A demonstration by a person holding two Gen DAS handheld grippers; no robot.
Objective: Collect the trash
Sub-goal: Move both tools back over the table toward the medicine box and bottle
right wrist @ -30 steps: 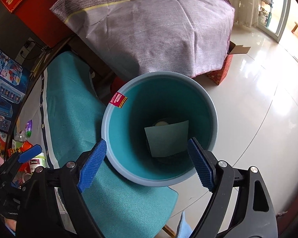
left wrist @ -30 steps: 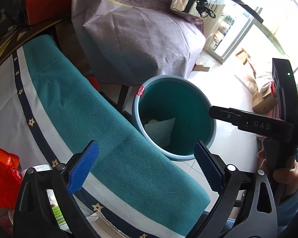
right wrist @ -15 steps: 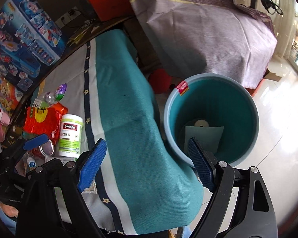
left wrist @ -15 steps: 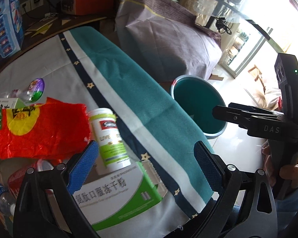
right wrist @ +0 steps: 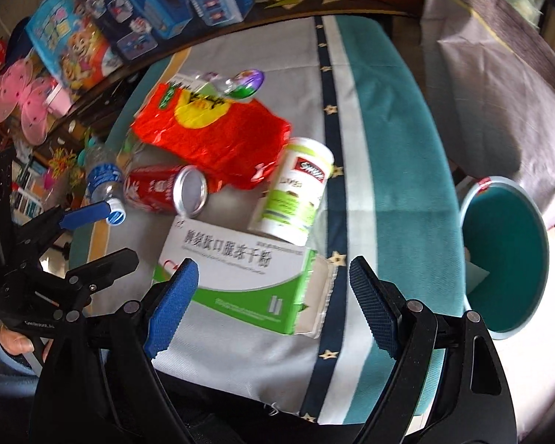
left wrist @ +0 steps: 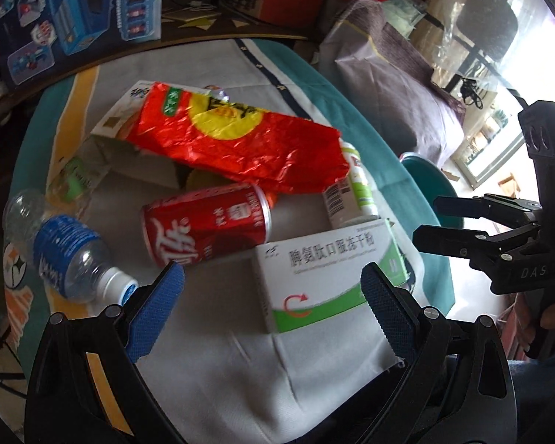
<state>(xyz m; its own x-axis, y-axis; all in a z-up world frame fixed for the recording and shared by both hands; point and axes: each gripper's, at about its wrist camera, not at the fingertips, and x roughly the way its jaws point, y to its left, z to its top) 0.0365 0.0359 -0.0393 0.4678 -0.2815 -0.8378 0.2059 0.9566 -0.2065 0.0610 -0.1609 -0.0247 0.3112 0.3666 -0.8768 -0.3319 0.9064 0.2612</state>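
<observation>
Trash lies on the cloth-covered table: a white and green medicine box (left wrist: 329, 277) (right wrist: 248, 277), a red can (left wrist: 207, 225) (right wrist: 162, 188) on its side, a red foil bag (left wrist: 236, 144) (right wrist: 211, 133), a white and green Swisse bottle (right wrist: 296, 192) (left wrist: 355, 188), and a blue-labelled water bottle (left wrist: 74, 259) (right wrist: 103, 181). The teal bin (right wrist: 507, 259) (left wrist: 425, 181) stands on the floor to the right. My left gripper (left wrist: 270, 314) is open and empty, just before the box and can. My right gripper (right wrist: 273, 307) is open and empty, over the box's near end.
A cardboard carton (left wrist: 129, 137) lies under the foil bag, with a purple wrapper (right wrist: 244, 83) behind it. Toy boxes (right wrist: 155, 3) line the back. A purple-covered bundle (right wrist: 499, 85) stands at the right, beside the bin.
Both grippers have swung left from above the bin to the trash pile on the table. Both stay open and empty.
</observation>
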